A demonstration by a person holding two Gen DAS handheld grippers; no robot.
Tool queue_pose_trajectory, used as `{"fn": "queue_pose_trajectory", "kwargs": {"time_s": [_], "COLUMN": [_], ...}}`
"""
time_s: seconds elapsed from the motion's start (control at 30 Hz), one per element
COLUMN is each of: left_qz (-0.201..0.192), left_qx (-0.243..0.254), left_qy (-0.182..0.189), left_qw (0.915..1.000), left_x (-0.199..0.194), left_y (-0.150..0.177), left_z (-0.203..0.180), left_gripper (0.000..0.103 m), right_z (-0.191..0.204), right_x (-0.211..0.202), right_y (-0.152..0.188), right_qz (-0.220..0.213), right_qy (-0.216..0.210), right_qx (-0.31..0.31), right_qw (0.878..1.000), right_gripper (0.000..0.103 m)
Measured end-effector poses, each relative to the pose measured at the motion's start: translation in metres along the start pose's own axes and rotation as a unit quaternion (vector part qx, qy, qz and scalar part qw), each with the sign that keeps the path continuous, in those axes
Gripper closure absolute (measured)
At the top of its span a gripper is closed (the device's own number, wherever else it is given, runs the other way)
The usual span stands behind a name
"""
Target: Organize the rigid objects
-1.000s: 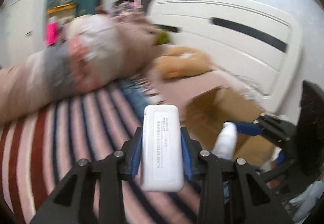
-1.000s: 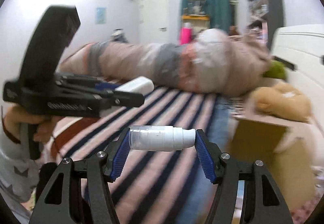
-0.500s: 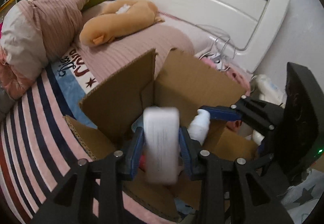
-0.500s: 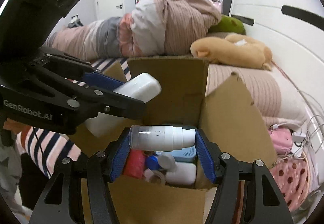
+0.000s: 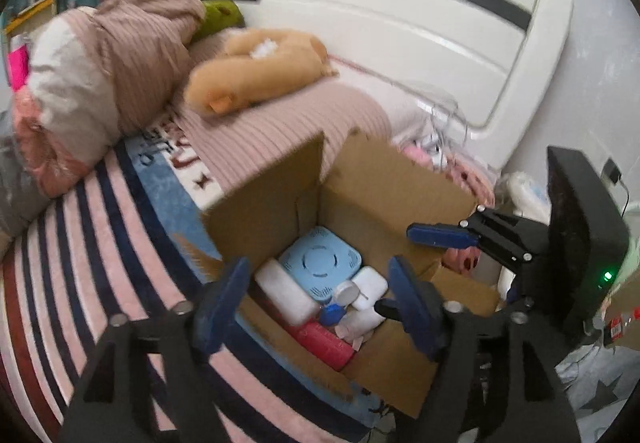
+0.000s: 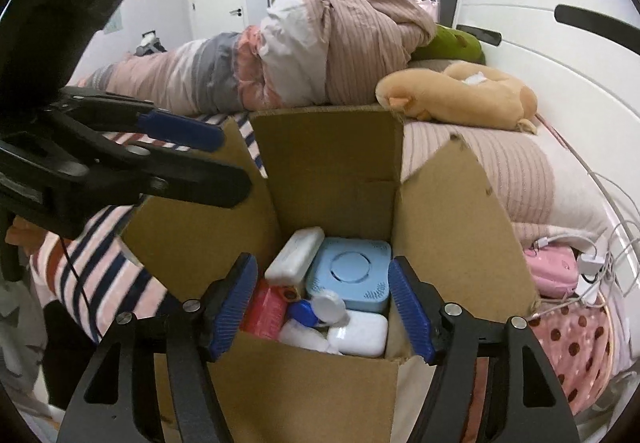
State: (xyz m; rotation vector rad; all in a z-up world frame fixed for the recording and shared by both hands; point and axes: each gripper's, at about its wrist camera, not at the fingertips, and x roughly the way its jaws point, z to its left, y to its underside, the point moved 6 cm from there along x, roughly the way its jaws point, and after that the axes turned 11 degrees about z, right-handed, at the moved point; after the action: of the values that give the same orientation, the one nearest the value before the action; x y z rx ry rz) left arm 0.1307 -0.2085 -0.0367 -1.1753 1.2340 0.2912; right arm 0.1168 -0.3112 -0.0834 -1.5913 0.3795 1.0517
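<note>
Looking forward along the left gripper [image 5: 318,295], the left wrist view showed both blue-padded jaws spread wide with nothing between them. Directly ahead of and below the jaws stood an open cardboard box [image 5: 376,191] on a striped blanket [image 5: 80,243]. Inside the box, between the two fingertips, lay a light blue square device [image 5: 320,263], with a white power bank [image 5: 286,293] just left of it and a white rounded case [image 5: 370,287] just right of it. A red box [image 5: 320,339] lay nearest the gripper, partly under the power bank. The right gripper [image 5: 440,237] entered from the right side, above the box's right flap. Beyond the box, a tan plush toy [image 5: 256,75] rested against a white headboard [image 5: 400,23].

The right wrist view showed the right gripper [image 6: 322,307] equally wide apart and holding nothing, poised over the near wall of the same cardboard box [image 6: 320,383]. Between its fingertips lay the light blue square device [image 6: 348,275]; the white power bank [image 6: 294,255] leaned at its left, the white rounded case [image 6: 360,331] lay closer to the jaws, and the red box [image 6: 264,307] sat beside the left fingertip. A small blue cap and a white lid lay among them. The left gripper [image 6: 188,159] reached in from the left, above the box's left flap, its jaws parted and empty
</note>
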Motion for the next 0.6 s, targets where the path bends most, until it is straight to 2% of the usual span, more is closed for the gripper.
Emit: {"fn": "queue_pose_trajectory", "kwargs": {"time_s": [0.07,0.13,0.17,0.2,0.23,0.3,0.37,0.5,0.6], "left_qz": [-0.029,-0.053,-0.064,-0.077,-0.098,-0.118,-0.143,-0.174,-0.180], "left_qx": [-0.015,-0.028,-0.036,-0.048,-0.063,-0.082,-0.115,-0.181,-0.204], "left_qy": [-0.017,-0.030,-0.037,-0.046,-0.063,-0.090,-0.129,-0.173,-0.204], "left_qw": [0.9993,0.9978,0.9966,0.9949,0.9912,0.9855,0.9746,0.9524,0.9405], "left_x": [-0.022,-0.042,-0.051,-0.061,-0.074,-0.088,-0.104,-0.123,-0.126], "left_y": [0.003,0.009,0.012,0.016,0.022,0.031,0.043,0.068,0.082], "left_z": [0.005,0.010,0.013,0.017,0.022,0.029,0.042,0.066,0.078], "left_gripper": [0.016,0.015,0.010,0.000,0.000,0.000,0.000,0.000,0.000], "right_z": [0.003,0.009,0.012,0.016,0.019,0.027,0.035,0.043,0.043], "right_x": [-0.008,-0.020,-0.027,-0.033,-0.038,-0.050,-0.062,-0.075,-0.075], "right_y": [-0.007,-0.016,-0.021,-0.025,-0.029,-0.037,-0.043,-0.054,-0.056], "right_qz": [-0.010,-0.025,-0.035,-0.043,-0.051,-0.074,-0.099,-0.147,-0.163], "right_qy": [-0.009,-0.021,-0.027,-0.033,-0.040,-0.057,-0.074,-0.107,-0.117], "right_qx": [-0.005,-0.016,-0.023,-0.030,-0.037,-0.054,-0.069,-0.078,-0.074], "right_qw": [1.000,0.999,0.999,0.998,0.997,0.994,0.990,0.980,0.977], "right_gripper": [0.027,0.019,0.018,0.014,0.008,0.003,0.000,0.000,0.000]}}
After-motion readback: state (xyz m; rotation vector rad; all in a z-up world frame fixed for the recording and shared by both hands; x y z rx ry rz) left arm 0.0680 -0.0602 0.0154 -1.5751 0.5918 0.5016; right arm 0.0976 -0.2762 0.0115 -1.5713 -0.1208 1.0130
